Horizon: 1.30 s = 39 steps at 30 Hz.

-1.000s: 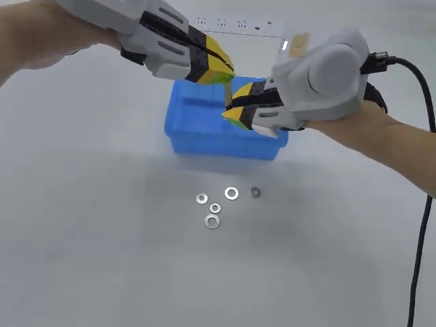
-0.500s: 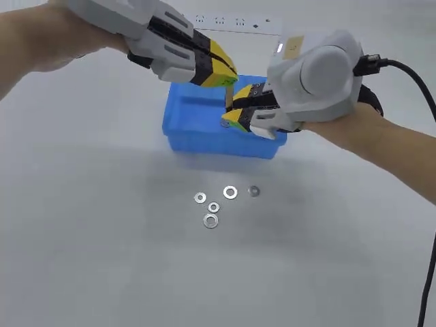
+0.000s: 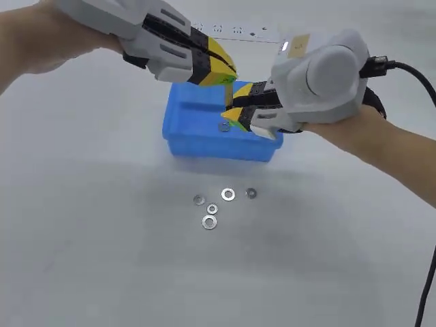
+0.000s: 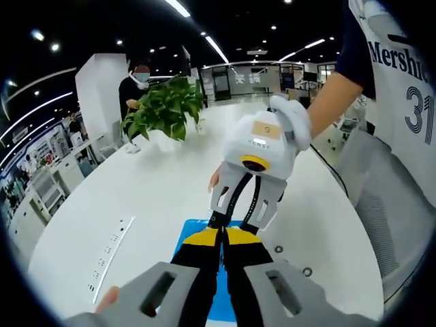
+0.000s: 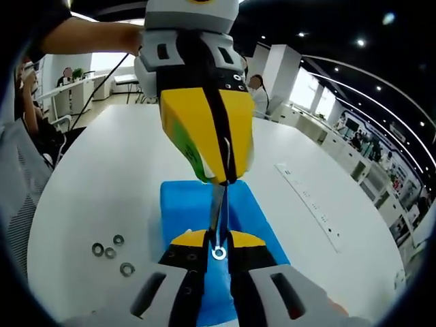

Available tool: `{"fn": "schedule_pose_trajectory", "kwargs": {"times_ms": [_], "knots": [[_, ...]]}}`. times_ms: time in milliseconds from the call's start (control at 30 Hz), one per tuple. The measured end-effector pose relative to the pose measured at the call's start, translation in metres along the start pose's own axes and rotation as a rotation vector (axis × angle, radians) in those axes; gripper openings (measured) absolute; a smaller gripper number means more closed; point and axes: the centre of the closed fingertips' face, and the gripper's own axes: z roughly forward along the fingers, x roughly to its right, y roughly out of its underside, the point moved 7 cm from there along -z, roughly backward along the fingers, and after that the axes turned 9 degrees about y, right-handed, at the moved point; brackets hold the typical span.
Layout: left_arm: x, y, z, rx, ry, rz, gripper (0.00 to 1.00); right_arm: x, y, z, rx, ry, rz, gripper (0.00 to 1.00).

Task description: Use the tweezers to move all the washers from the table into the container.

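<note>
A blue container (image 3: 204, 146) stands mid-table. My left gripper (image 3: 221, 71) comes in from the upper left, shut on the back end of thin metal tweezers (image 5: 216, 208). Opposite it, my right gripper (image 3: 235, 117) is shut on the tweezers' arms lower down. A washer (image 5: 219, 253) sits at the tweezers' tip, between my right jaws and above the container (image 5: 187, 204). In the head view this washer (image 3: 224, 127) shows over the container's inside. Several washers (image 3: 228, 195) lie loose on the white table in front of the container, and also to the left of it (image 5: 109, 251).
A white power strip (image 3: 235, 30) lies on the table behind the container. A black cable (image 3: 415, 75) trails from my right gripper. A potted plant (image 4: 163, 112) and a person (image 4: 136, 82) stand at the table's far end. Bare table surrounds the loose washers.
Both grippers have stayed over the container. The washer at the tweezers' tip, hidden behind the right gripper a second ago, now shows just below its jaws.
</note>
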Motion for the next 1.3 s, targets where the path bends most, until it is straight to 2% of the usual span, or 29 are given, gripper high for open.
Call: {"fn": "schedule_pose_trajectory", "kwargs": {"times_ms": [100, 167, 367, 567, 733, 1000, 1067, 1233, 1300], "knots": [[0.003, -0.004, -0.006, 0.001, -0.002, 0.015, 0.05, -0.004, -0.008, -0.008, 0.013, 0.000, -0.024, 0.12], [0.011, -0.010, -0.011, 0.005, -0.005, 0.024, 0.05, -0.007, -0.014, -0.013, 0.024, 0.001, -0.041, 0.12], [0.035, -0.020, -0.020, 0.005, -0.008, 0.044, 0.05, -0.023, -0.025, -0.028, 0.043, -0.001, -0.064, 0.12], [0.062, -0.022, -0.019, 0.016, 0.003, 0.034, 0.05, -0.042, -0.024, -0.039, 0.050, -0.016, -0.052, 0.12], [0.085, -0.018, -0.011, 0.009, 0.024, 0.023, 0.05, -0.062, -0.016, -0.047, 0.037, -0.042, -0.046, 0.12], [0.114, -0.006, -0.001, 0.014, 0.040, -0.020, 0.05, -0.093, -0.002, -0.054, 0.012, -0.082, -0.016, 0.12], [0.121, -0.005, 0.000, 0.014, 0.040, -0.027, 0.05, -0.100, 0.001, -0.055, 0.013, -0.088, 0.010, 0.12], [0.130, 0.004, -0.002, 0.025, 0.030, -0.055, 0.05, -0.112, 0.003, -0.052, 0.008, -0.101, 0.024, 0.12], [0.134, 0.007, -0.002, 0.016, 0.033, -0.060, 0.05, -0.118, 0.004, -0.050, 0.005, -0.116, 0.036, 0.12]]}}
